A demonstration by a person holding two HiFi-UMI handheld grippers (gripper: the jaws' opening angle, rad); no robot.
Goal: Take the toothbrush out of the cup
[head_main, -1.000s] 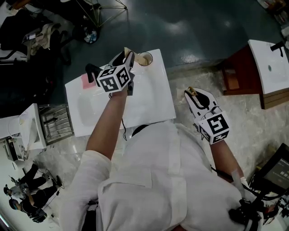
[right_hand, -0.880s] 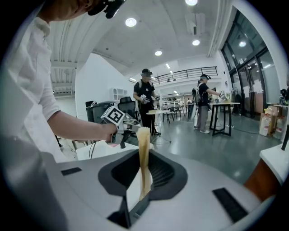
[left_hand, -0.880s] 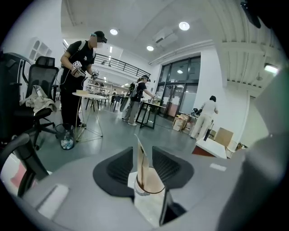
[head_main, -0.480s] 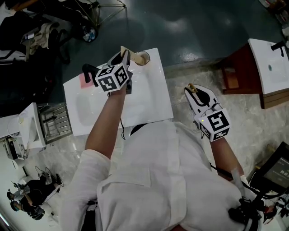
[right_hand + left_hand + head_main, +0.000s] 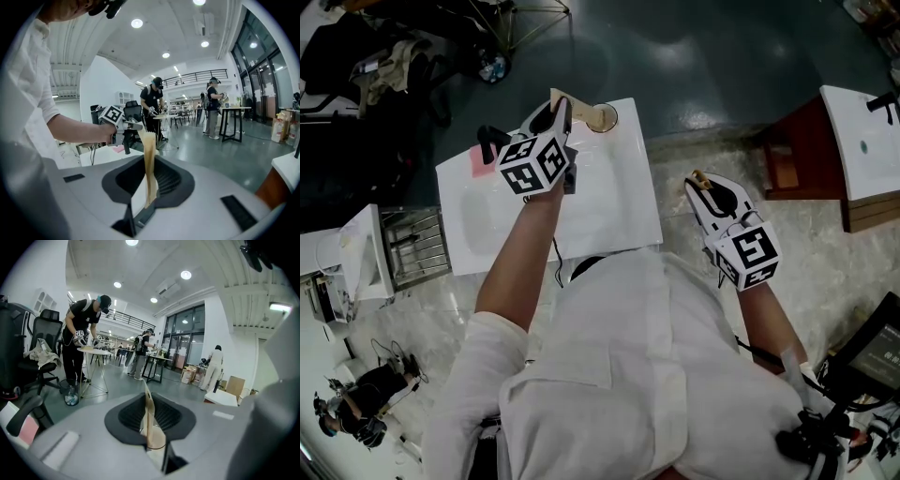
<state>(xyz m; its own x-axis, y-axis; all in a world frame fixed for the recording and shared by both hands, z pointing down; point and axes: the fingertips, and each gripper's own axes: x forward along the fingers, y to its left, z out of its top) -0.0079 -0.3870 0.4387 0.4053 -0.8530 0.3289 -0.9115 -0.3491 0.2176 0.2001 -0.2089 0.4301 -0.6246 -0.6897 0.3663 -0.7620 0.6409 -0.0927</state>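
Note:
A cream cup (image 5: pixel 602 117) stands at the far right corner of a white basin top (image 5: pixel 609 206). My left gripper (image 5: pixel 558 99) hovers just left of the cup. Its jaws are closing and its tan fingers (image 5: pixel 149 423) stand pressed together. A thin tan stick, the toothbrush (image 5: pixel 144 384), pokes up from between the tips of my left gripper (image 5: pixel 146 397); its lower part is hidden. My right gripper (image 5: pixel 698 178) hangs off the table to the right. In its own view the right gripper (image 5: pixel 149 137) is shut with nothing between its fingers.
A pink pad (image 5: pixel 480 167) and a black tap (image 5: pixel 492 141) sit at the basin top's far left. A metal rack (image 5: pixel 417 253) stands to the left, and a second basin unit on a wooden cabinet (image 5: pixel 825 150) to the right. Several people work at distant tables.
My left gripper's fingers have drawn together beside the cup and the gripper has lifted a little. The right gripper has stayed where it was.

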